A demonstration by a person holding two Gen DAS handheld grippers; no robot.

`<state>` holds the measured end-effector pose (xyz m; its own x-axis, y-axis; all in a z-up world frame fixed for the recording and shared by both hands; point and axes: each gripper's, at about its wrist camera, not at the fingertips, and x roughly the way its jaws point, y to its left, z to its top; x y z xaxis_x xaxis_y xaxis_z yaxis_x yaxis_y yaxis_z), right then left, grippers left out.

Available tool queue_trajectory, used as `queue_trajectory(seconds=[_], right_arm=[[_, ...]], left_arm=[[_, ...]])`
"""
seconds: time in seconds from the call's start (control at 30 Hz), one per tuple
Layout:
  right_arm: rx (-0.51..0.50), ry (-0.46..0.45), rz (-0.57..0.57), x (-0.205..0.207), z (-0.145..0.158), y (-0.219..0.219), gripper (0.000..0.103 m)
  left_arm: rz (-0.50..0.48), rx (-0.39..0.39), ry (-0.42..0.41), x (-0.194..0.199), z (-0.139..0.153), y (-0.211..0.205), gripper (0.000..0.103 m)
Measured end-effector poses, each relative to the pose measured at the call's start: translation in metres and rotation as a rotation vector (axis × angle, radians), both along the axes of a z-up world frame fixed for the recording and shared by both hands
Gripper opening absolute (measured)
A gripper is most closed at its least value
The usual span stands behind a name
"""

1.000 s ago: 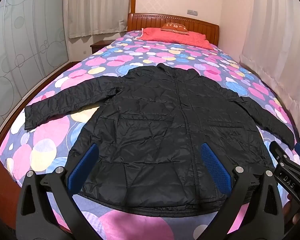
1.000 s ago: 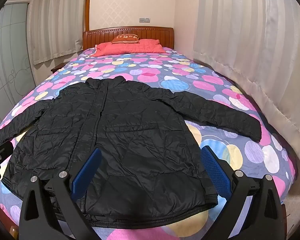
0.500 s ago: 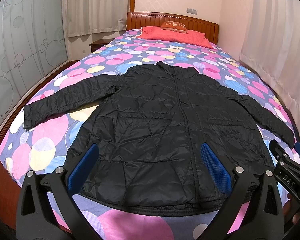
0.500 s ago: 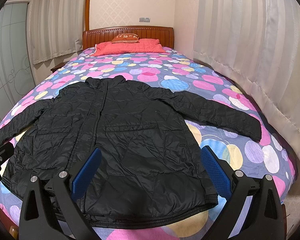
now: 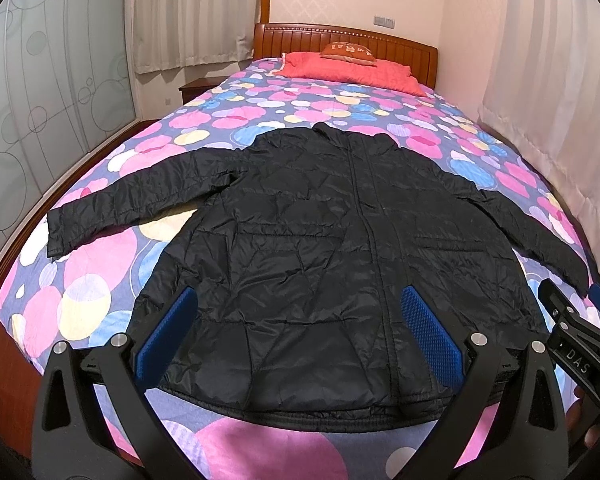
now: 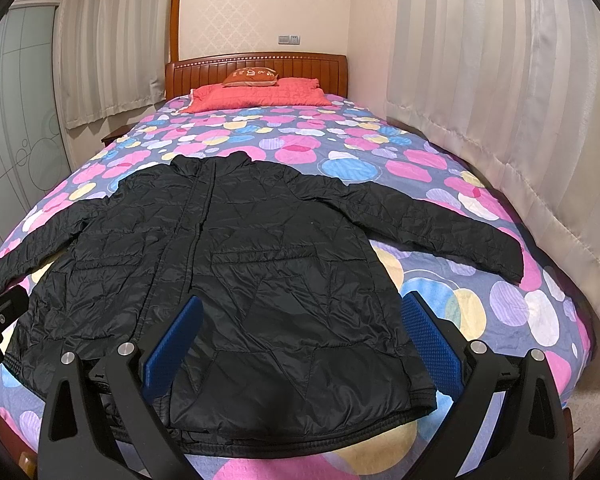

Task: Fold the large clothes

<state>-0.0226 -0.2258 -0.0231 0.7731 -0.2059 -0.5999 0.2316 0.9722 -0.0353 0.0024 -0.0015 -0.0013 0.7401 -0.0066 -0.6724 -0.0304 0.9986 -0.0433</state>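
A black quilted jacket (image 5: 324, 248) lies flat, front up, on the bed with both sleeves spread out sideways; it also shows in the right wrist view (image 6: 252, 272). Its hem is toward me. My left gripper (image 5: 298, 326) is open and empty, held above the hem's left half. My right gripper (image 6: 300, 330) is open and empty, above the hem's right half. The right gripper's tip shows at the right edge of the left wrist view (image 5: 572, 344).
The bed (image 5: 260, 112) has a cover with pink, blue and yellow dots. A red pillow (image 5: 352, 72) and a wooden headboard (image 5: 300, 38) are at the far end. Curtains (image 6: 500, 120) hang along the right side. A glass sliding door (image 5: 40, 100) is on the left.
Both views have shifted slightly; the jacket sits a little lower and nearer in the left wrist view. The jacket itself has not moved and both grippers stay open.
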Motion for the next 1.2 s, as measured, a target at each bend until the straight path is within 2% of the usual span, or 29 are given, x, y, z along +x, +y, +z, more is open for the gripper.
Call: queue_trajectory(seconds=[1.2], right_arm=[[0.0, 0.004, 0.0, -0.0001, -0.0033, 0.0007, 0.098]], left_arm=[[0.0, 0.0, 0.005, -0.0016, -0.0051, -0.0011, 0.101]])
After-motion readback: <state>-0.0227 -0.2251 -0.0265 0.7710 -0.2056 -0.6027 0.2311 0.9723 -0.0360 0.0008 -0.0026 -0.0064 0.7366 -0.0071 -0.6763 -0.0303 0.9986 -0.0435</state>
